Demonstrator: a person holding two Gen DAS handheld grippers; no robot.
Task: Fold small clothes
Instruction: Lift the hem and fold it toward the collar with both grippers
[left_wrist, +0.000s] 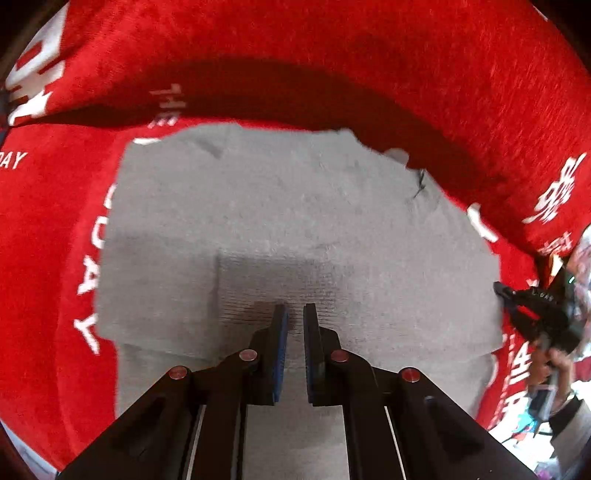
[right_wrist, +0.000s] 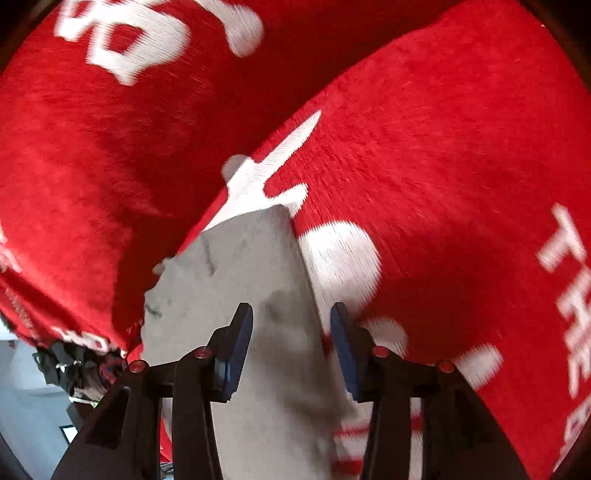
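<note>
Your left tongs (left_wrist: 295, 314): pointed steeply down, jaws near-shut, narrow gap. Your right tongs (right_wrist: 291, 314): tilted down, jaws visibly parted.

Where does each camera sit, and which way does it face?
Left wrist: on the left claw, facing down at the grey knitted cloth on the white-lettered red plush blanket; right claw and a hand at right edge.
Right wrist: on the right claw, facing the cloth's corner.
Shared: cloth and blanket.
</note>
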